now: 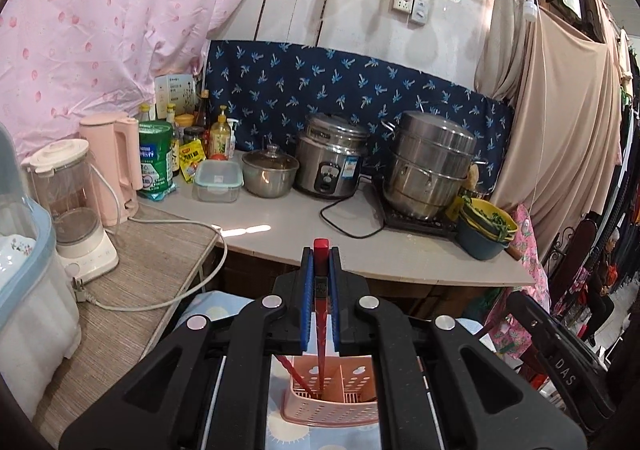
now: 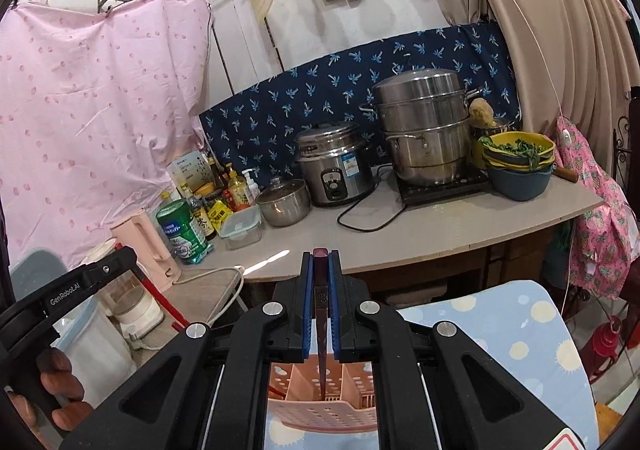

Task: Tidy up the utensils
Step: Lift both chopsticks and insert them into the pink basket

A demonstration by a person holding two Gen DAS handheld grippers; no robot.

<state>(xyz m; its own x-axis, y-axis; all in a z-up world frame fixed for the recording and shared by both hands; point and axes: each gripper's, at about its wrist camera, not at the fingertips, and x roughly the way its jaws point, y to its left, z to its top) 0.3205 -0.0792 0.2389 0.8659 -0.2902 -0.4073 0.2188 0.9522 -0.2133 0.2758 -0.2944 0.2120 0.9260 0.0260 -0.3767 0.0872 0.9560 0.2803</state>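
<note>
My left gripper [image 1: 321, 256] is shut on a red chopstick [image 1: 321, 282] that stands upright, its tip down inside a pink perforated utensil basket [image 1: 332, 406]. Another red chopstick [image 1: 294, 374] leans in the same basket. My right gripper [image 2: 321, 260] is shut on a dark maroon chopstick [image 2: 321, 290], also upright with its tip inside the pink basket [image 2: 324, 410]. The left gripper [image 2: 80, 282] and its red chopstick [image 2: 160, 300] show at the left of the right wrist view. The basket stands on a blue cloth with pale dots [image 2: 500, 330].
A grey counter [image 1: 288, 226] behind holds a rice cooker [image 1: 332, 162], a steamer pot [image 1: 430, 166], a small lidded pot [image 1: 270, 172], a plastic box [image 1: 218, 180], bottles, stacked bowls [image 1: 486, 230]. A blender [image 1: 76, 210], pink kettle [image 1: 114, 166] and a blue-lidded bin [image 1: 24, 290] stand left.
</note>
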